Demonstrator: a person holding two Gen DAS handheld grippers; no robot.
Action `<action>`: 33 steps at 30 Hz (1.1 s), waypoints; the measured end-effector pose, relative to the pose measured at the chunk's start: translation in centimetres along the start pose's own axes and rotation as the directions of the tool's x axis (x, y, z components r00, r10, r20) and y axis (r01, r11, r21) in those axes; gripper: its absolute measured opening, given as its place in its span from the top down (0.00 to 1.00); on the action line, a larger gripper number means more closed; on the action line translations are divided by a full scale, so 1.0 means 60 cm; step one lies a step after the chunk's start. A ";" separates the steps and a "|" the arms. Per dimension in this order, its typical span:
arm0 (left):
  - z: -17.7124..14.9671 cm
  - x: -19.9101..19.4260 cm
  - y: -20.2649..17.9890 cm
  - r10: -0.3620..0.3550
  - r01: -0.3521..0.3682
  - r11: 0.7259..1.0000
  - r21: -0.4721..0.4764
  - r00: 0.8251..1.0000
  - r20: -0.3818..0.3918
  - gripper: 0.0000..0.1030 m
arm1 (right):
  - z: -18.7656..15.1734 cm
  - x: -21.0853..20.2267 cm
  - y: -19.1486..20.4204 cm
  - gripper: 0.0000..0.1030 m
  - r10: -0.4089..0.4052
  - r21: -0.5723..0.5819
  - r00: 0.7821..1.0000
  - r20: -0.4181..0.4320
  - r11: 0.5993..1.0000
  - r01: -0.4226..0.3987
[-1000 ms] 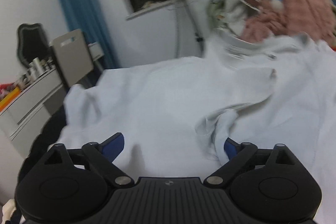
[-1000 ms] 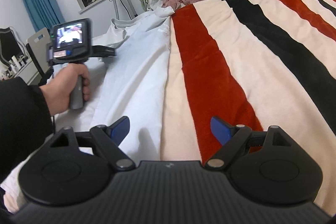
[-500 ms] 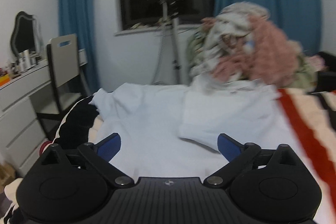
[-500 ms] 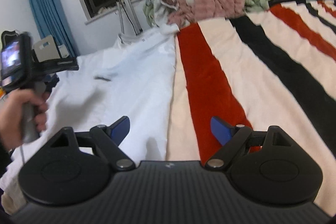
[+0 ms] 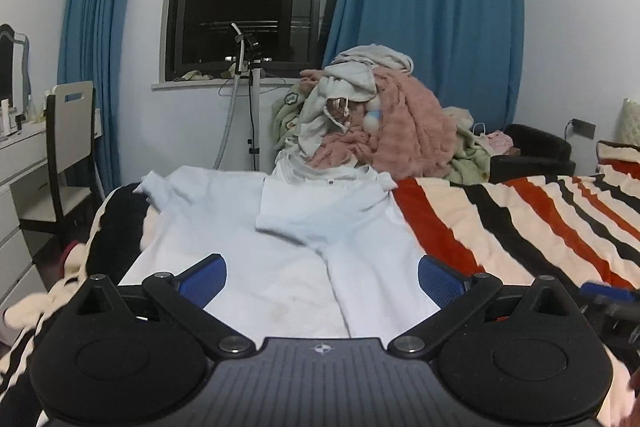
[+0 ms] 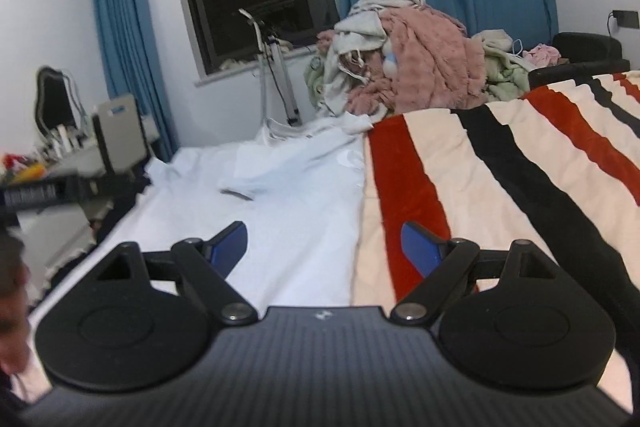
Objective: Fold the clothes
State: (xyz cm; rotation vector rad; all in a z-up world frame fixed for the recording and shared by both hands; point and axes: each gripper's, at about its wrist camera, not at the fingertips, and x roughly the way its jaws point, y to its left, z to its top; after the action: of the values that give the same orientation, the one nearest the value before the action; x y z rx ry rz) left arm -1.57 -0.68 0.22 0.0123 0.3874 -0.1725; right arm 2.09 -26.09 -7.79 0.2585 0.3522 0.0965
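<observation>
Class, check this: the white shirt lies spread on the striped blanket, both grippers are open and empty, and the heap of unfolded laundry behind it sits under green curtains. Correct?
One slip: the curtains are blue, as the left wrist view shows. The rest holds: the white shirt lies on the striped blanket, left gripper and right gripper are open and empty, the laundry heap behind.

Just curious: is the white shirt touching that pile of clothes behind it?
Touching. In the left wrist view, the white shirt has its collar tucked under the pile of clothes.
</observation>
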 end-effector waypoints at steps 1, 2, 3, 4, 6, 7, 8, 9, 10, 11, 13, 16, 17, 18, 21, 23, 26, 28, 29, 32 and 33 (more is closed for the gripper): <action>-0.012 -0.012 0.003 0.004 -0.004 1.000 0.006 1.000 0.011 0.00 | 0.001 -0.013 0.002 0.17 0.008 0.010 1.000 0.006 1.000 -0.008; -0.023 -0.024 0.006 0.008 -0.008 1.000 0.010 1.000 0.021 0.00 | 0.002 -0.026 0.004 0.17 0.015 0.016 1.000 0.018 1.000 -0.016; -0.032 -0.033 0.010 0.007 -0.007 1.000 0.006 1.000 0.024 0.00 | 0.001 -0.037 0.007 0.17 0.017 0.014 0.999 0.033 1.000 -0.017; -0.041 -0.041 0.013 0.006 -0.006 1.000 0.002 1.000 0.027 0.00 | 0.000 -0.048 0.011 0.17 0.015 0.008 0.999 0.048 1.000 -0.016; -0.056 -0.051 0.019 -0.001 0.001 1.000 -0.002 1.000 0.027 0.00 | 0.000 -0.057 0.020 0.17 0.009 -0.011 0.998 0.070 1.000 -0.009; -0.059 -0.051 0.021 -0.011 0.011 1.000 0.000 1.000 0.028 0.00 | -0.001 -0.057 0.025 0.17 0.008 -0.022 0.997 0.075 1.000 -0.007; -0.060 -0.050 0.023 -0.022 0.022 1.000 0.008 0.999 0.029 0.00 | -0.001 -0.055 0.029 0.17 0.009 -0.032 0.997 0.076 0.999 -0.007; -0.059 -0.048 0.023 -0.029 0.028 0.999 0.019 0.999 0.027 0.00 | -0.002 -0.052 0.034 0.17 0.011 -0.040 0.997 0.076 0.999 -0.008; -0.056 -0.044 0.024 -0.030 0.029 0.999 0.027 0.999 0.027 0.00 | -0.004 -0.049 0.038 0.17 0.012 -0.051 0.997 0.073 0.999 -0.009; -0.053 -0.040 0.025 -0.031 0.030 0.999 0.034 0.999 0.026 0.00 | -0.006 -0.045 0.043 0.17 0.013 -0.063 0.998 0.068 0.998 -0.009; -0.049 -0.035 0.028 -0.038 0.037 0.999 0.027 0.999 0.012 0.00 | -0.010 -0.038 0.051 0.17 0.013 -0.088 0.998 0.057 0.996 -0.008; -0.045 -0.032 0.037 -0.056 0.056 0.998 -0.002 0.998 -0.010 0.00 | -0.016 -0.030 0.061 0.17 0.009 -0.109 0.999 0.041 0.994 -0.005; -0.044 -0.031 0.040 -0.057 0.057 0.998 -0.010 0.998 -0.012 0.00 | -0.018 -0.029 0.063 0.17 0.009 -0.112 0.999 0.038 0.994 -0.004; -0.042 -0.030 0.044 -0.058 0.058 0.998 -0.016 0.998 -0.014 0.00 | -0.019 -0.029 0.064 0.17 0.008 -0.114 0.999 0.037 0.994 -0.004; -0.038 -0.029 0.047 -0.036 0.036 0.999 -0.014 0.999 -0.020 0.00 | -0.022 -0.028 0.069 0.17 0.006 -0.118 0.999 0.033 0.993 -0.002; -0.035 -0.030 0.050 -0.023 0.023 1.000 -0.009 1.000 -0.019 0.00 | -0.025 -0.027 0.070 0.17 -0.002 -0.120 0.999 0.035 0.993 0.006; -0.027 -0.037 0.058 -0.006 0.006 1.000 -0.007 1.000 -0.005 0.00 | -0.001 0.014 0.088 0.17 0.018 -0.160 1.000 0.000 0.987 -0.018; -0.022 -0.041 0.064 0.004 -0.004 1.000 -0.005 1.000 0.005 0.00 | 0.018 0.045 0.103 0.17 0.033 -0.189 0.999 -0.028 0.981 -0.038; -0.019 -0.045 0.073 0.005 -0.005 1.000 -0.002 1.000 0.012 0.00 | 0.027 0.060 0.110 0.17 0.040 -0.203 0.998 -0.042 0.978 -0.048; -0.015 -0.047 0.100 0.051 -0.051 0.999 0.008 0.999 0.011 0.00 | 0.056 0.107 0.131 0.17 0.061 -0.245 0.995 -0.085 0.966 -0.080; -0.014 -0.044 0.112 0.062 -0.062 0.998 -0.012 0.998 0.002 0.00 | 0.065 0.123 0.138 0.17 0.067 -0.258 0.993 -0.099 0.962 -0.091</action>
State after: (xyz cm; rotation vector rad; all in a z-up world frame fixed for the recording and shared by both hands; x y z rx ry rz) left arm -3.15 6.44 0.29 0.0125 0.3851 -0.1094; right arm 9.93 -18.01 -4.47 0.0050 0.4141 0.2323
